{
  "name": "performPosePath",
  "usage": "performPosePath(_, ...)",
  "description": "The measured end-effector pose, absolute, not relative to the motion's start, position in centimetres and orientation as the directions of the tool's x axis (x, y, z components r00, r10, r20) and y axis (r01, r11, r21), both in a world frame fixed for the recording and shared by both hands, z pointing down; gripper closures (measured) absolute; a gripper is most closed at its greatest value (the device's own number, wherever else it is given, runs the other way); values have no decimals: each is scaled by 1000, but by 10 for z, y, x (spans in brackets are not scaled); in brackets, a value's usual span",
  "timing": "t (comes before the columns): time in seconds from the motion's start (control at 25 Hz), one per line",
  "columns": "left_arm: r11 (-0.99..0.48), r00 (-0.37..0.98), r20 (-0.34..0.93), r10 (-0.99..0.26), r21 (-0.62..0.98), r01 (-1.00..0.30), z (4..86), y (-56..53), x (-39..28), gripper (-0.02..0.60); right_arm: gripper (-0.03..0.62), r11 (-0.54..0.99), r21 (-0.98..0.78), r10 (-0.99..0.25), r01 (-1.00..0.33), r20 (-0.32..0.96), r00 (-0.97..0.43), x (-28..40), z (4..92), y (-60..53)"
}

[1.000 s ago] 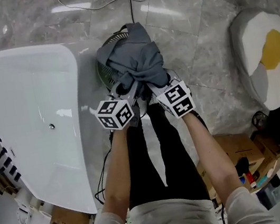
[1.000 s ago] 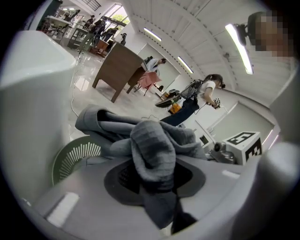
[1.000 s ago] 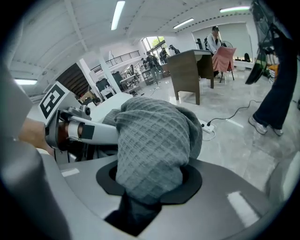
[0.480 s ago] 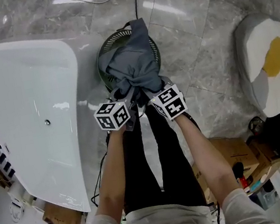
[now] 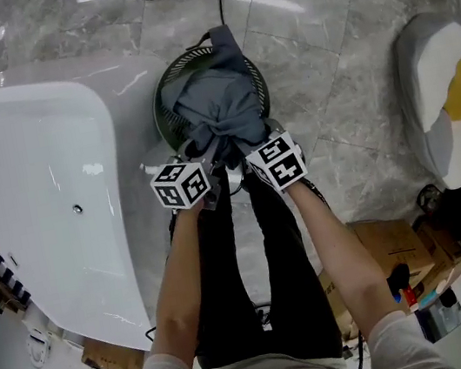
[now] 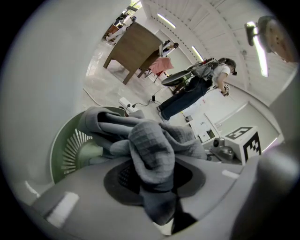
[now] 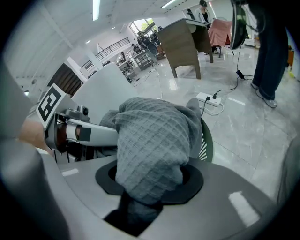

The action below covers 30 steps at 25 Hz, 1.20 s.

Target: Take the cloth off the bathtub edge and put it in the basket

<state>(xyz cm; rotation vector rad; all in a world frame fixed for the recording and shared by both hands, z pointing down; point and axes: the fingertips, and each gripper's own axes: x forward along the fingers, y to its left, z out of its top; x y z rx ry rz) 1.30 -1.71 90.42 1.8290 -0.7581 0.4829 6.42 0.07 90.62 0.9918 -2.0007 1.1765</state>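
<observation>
Left claw (image 5: 200, 152), head view: we've got it pinching the near end of the grey cloth (image 5: 221, 106), jaws pressed onto a bunched fold.
Right claw (image 5: 246, 143), head view: same deal just beside it, clamped on the same bunched end, so the two sit close together at the near rim of the basket.
Cloth, head view: it's off the bathtub (image 5: 34, 170) completely and piled over the green basket (image 5: 161, 112). One tail drapes over the far rim.
Step, head view: we'd call this the drop-off, with the bundle being lowered into the basket and not yet let go.
Left claw view: the cloth (image 6: 150, 145) is wedged between the jaws, and the basket's slatted wall (image 6: 70, 145) is right behind it.
Right claw view: a fat waffle-weave wad (image 7: 150, 140) fills the gap between the jaws, with the basket rim (image 7: 206, 140) just past it.
Next move: we reckon both claws need to spread together once the bundle rests inside, then back off cleanly so no fold snags. That far tail may want a nudge in.
Versus a second ago: both claws have dropped lower over the basket. More green rim shows round the cloth now, and neither grip has changed.
</observation>
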Motion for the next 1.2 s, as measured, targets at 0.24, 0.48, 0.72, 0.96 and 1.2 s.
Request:
performPosePath(0.24, -255, 703, 657, -273, 655, -711, 934, -26, 1, 407, 442, 309, -442, -316, -842, 787, -529, 54, 939, -9)
performPosePath(0.48, -245, 677, 671, -303, 632, -736, 954, -41, -8, 402, 437, 288, -433, -346, -854, 785, -515, 48, 961, -24)
performPosePath(0.72, -224, 651, 687, -323, 613, -758, 957, -39, -15, 396, 408, 271, -375, -370, -886, 809, -456, 65, 962, -22)
performPosePath(0.96, -224, 645, 691, -326, 607, -763, 945, -32, -13, 396, 399, 265, -370, -363, -890, 817, -448, 77, 949, -10)
performPosePath(1.2, -238, 652, 676, -343, 610, -756, 916, -30, -5, 396, 399, 301, -352, -374, -886, 811, -450, 80, 914, -2)
